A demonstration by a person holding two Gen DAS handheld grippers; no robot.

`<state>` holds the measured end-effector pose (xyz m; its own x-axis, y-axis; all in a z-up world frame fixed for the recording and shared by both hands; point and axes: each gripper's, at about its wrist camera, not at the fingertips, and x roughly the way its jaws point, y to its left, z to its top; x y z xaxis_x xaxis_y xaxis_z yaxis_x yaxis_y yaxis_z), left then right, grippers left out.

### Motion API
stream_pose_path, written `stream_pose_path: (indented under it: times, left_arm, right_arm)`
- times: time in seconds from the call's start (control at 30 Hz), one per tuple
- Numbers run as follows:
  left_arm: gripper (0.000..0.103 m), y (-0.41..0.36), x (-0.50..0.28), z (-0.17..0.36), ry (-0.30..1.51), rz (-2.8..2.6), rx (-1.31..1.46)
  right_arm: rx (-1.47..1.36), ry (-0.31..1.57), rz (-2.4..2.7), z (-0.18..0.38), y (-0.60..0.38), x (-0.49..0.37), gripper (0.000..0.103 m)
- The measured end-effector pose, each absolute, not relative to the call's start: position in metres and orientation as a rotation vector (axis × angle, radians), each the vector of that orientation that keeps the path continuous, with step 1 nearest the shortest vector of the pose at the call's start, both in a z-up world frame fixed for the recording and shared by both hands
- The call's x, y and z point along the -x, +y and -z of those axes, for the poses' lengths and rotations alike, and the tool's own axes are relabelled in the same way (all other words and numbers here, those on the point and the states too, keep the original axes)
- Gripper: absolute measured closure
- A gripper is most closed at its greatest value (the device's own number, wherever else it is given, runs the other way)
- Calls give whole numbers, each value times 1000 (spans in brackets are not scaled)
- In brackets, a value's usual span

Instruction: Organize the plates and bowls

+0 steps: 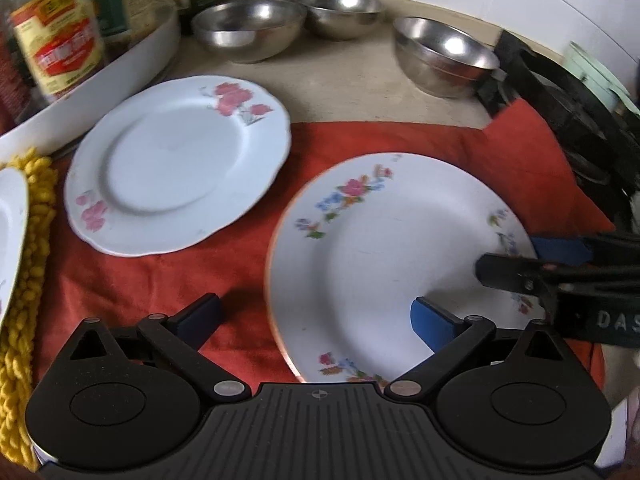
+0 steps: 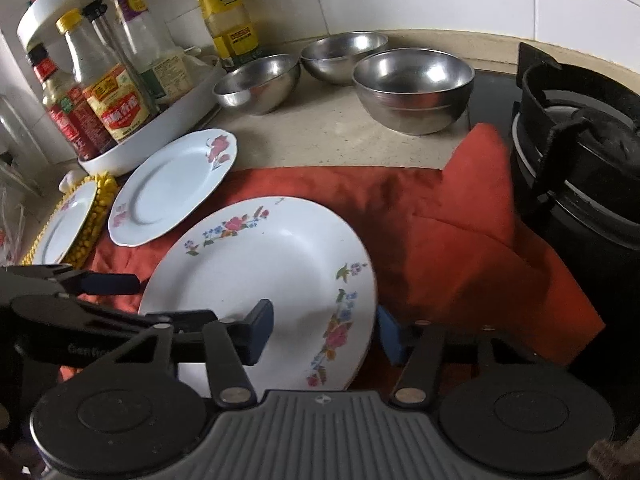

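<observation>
**A:** ok so where are we. The big floral plate is sitting on the red cloth on the tabletop, and we've got both grippers on its near rim. Right gripper straddles the right edge, one of its fingers over the plate face and the other outside past the rim. They look only partly closed, with a gap at the rim, so we wouldn't call that a grip.

**B:** agreed. Left gripper is spread wide, one finger over the plate and one out on the cloth, gripping nothing.

**A:** so what bites us from here? Our guess: glazed rim, shallow bite. If we lift before the right fingers are actually clamped, the plate tips off and slaps back down.

**B:** also the cloth is bunched up on the right near the stove burner. The outside finger could snag fabric and drag the whole cloth, and the pink flower plate partly rides on it.

**A:** and the steel bowls at the back are well apart from all this, but a wide swing with a plate could clip the nearest one.

**B:** yeah, close fully, then go up slowly.
</observation>
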<state>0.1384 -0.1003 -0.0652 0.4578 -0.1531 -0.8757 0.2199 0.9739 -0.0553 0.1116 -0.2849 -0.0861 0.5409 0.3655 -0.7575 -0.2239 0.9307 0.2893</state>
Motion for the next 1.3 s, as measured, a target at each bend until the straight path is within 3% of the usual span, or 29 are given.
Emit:
stream_pose_path:
  times: [0.1,0.77,1.3]
  left_arm:
    - [14,-107,-139,62,1058,270,-72]
    - [14,-71,-126,50,1103,193,81]
    - [12,9,-174,40,1055,-32,286]
  right_arm:
    - [-177,940,-371,87,-288,-114,53]
    - [-125,1021,-556,84,-277,-133,55]
    - [-18,842,-639,56,-211,-203,55]
